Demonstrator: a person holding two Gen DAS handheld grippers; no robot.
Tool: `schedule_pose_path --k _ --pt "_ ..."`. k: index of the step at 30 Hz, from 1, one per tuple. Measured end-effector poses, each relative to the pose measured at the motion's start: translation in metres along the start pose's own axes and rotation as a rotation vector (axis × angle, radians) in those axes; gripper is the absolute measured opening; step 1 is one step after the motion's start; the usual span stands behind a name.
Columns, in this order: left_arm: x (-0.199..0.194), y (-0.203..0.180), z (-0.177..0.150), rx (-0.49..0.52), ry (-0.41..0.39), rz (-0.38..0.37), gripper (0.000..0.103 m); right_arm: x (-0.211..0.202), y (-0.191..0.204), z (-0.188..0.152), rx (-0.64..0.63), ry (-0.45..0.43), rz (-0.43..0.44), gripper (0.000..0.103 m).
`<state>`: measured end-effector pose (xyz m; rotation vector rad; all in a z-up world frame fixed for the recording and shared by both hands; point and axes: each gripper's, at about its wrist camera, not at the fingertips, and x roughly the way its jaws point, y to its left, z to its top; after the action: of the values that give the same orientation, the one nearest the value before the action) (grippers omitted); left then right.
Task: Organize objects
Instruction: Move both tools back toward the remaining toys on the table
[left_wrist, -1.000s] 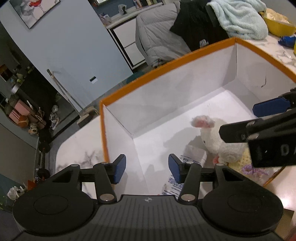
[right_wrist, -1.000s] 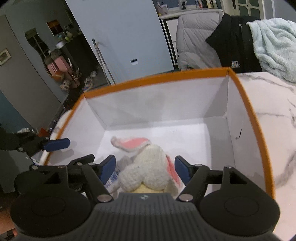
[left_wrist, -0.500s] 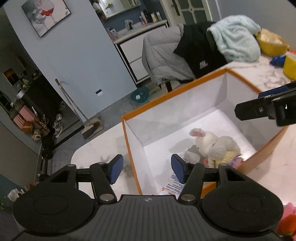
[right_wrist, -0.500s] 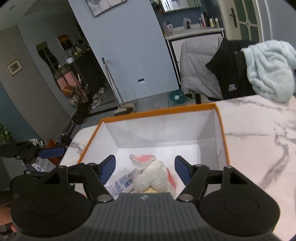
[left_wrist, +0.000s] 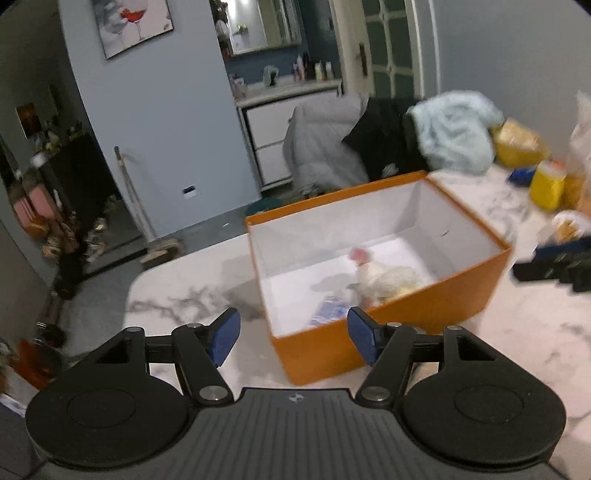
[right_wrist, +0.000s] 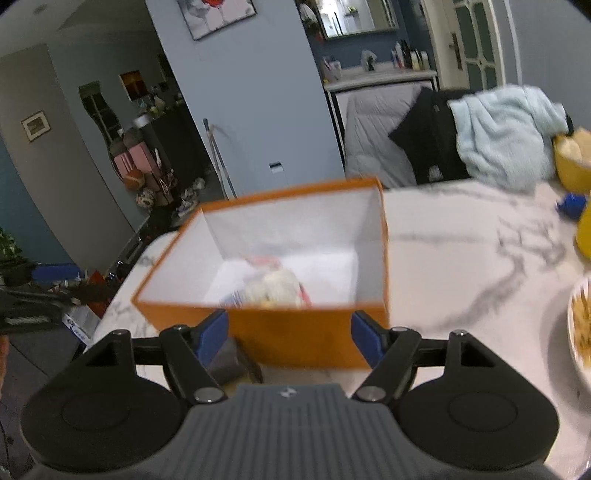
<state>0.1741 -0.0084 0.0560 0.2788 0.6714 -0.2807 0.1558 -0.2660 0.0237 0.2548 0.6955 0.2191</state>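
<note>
An orange box (left_wrist: 388, 325) with a white inside stands on the marble counter (right_wrist: 461, 258), close to its rounded left corner, open at the top so that things can be dropped straight in. A white stuffed rabbit (left_wrist: 384, 277) with pink ears lies on the box floor against the near wall, and a blue-and-white packet (left_wrist: 327, 314) lies just beside it toward the near left corner; both look put away there.

The left gripper (left_wrist: 293, 336) hangs above the counter in front of the box's near left corner, its blue pads wide apart and nothing between them. The right gripper (right_wrist: 288, 334) sits in front of the near wall, jaws likewise spread and empty. Neither touches the box, which suggests both are free for the next pick.

A dark grey item (right_wrist: 231, 360) lies on the counter just beside the right gripper's left pad; blur hides what it is. Yellow containers (left_wrist: 546, 182) and a dish (right_wrist: 580, 325) crowd the right edge, probably still unsorted.
</note>
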Motion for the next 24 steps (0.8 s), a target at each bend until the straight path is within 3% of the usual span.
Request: schedule_pose_path --k 3,13,16,19,24 --pt "-0.017 -0.003 -0.020 -0.028 -0.052 -0.042 0.083 0.000 -0.006 -0.019 0.023 0.026 -0.005 0.078" --pt "-0.051 -0.002 -0.096 -0.207 -0.161 -0.163 0.086 -0.001 0.008 -0.066 -0.087 0.095 0.053 0.081" --pt "-0.048 0.005 -0.117 -0.279 -0.109 -0.238 0.087 -0.004 0.017 -0.076 -0.113 0.088 0.069 0.089" --pt "-0.046 0.007 -0.136 -0.292 -0.058 -0.240 0.087 -0.004 0.026 -0.083 -0.158 0.094 0.054 0.089" --pt "-0.044 0.011 -0.163 -0.176 0.005 -0.191 0.087 0.001 0.034 -0.087 -0.201 0.124 0.056 0.095"
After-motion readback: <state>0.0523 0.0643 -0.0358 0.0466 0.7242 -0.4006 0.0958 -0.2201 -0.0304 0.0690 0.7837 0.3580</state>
